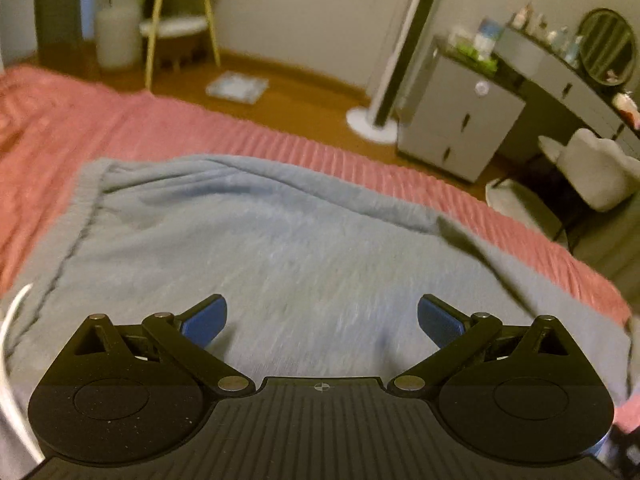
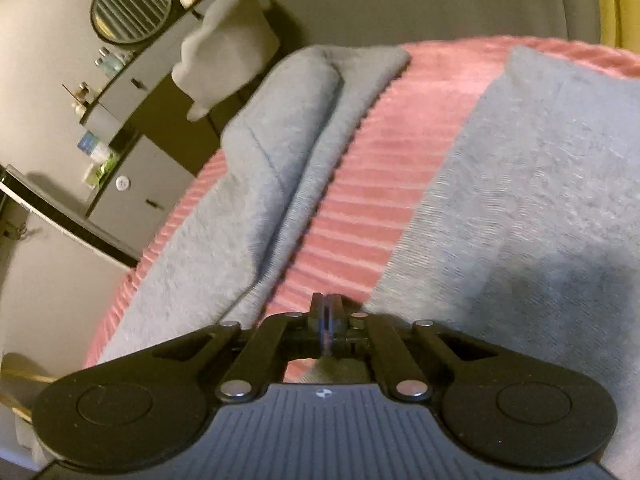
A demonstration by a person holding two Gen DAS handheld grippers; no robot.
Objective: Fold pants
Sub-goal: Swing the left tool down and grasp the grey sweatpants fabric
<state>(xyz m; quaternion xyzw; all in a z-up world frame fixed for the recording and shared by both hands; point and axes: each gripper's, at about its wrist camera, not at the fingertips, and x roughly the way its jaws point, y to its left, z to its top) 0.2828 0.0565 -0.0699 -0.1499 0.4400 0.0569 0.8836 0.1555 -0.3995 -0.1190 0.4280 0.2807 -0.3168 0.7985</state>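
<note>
Left gripper (image 1: pixel 322 322) spread wide over the fuzzy grey-blue pants (image 1: pixel 280 248) on the ribbed pink bedspread (image 1: pixel 120 128), right gripper (image 2: pixel 328 320) pinched closed, can't tell on what.

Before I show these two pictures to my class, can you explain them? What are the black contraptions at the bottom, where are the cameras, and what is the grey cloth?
Each picture comes from a camera on a hand-held gripper, looking along its two fingers. The left gripper is open above grey pants spread on a pink bedspread. The right gripper is shut; whether it pinches cloth cannot be told. Ahead of it the two pant legs lie apart, bedspread between. A grey dresser stands beyond the bed.
</note>
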